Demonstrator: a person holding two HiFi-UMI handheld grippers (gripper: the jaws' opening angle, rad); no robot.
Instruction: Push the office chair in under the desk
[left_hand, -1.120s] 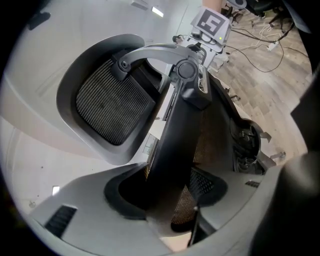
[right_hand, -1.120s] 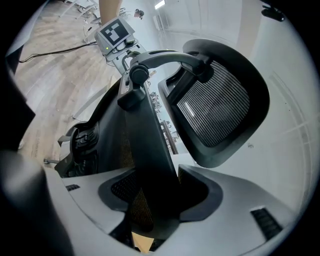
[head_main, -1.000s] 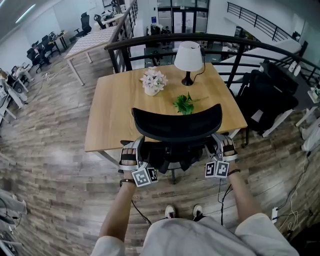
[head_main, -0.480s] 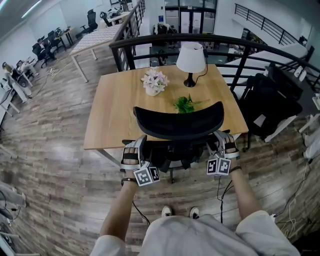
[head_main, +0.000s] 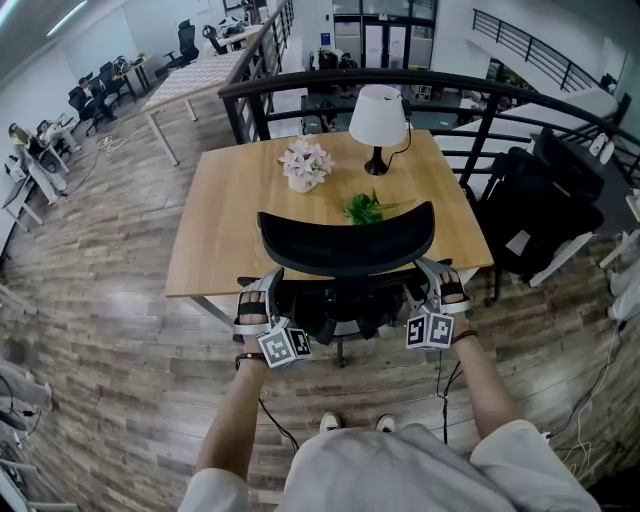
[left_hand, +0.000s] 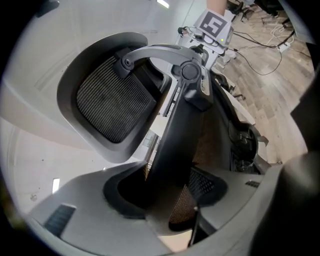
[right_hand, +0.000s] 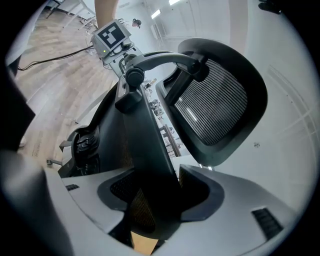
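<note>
The office chair (head_main: 345, 245) has slid farther under the desk (head_main: 215, 230).

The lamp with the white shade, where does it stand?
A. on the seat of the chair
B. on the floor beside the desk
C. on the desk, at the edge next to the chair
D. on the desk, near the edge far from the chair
D: the lamp stands on the desk near its far edge, beyond the flower pot and the green sprig, while the office chair is at the near edge.
</note>
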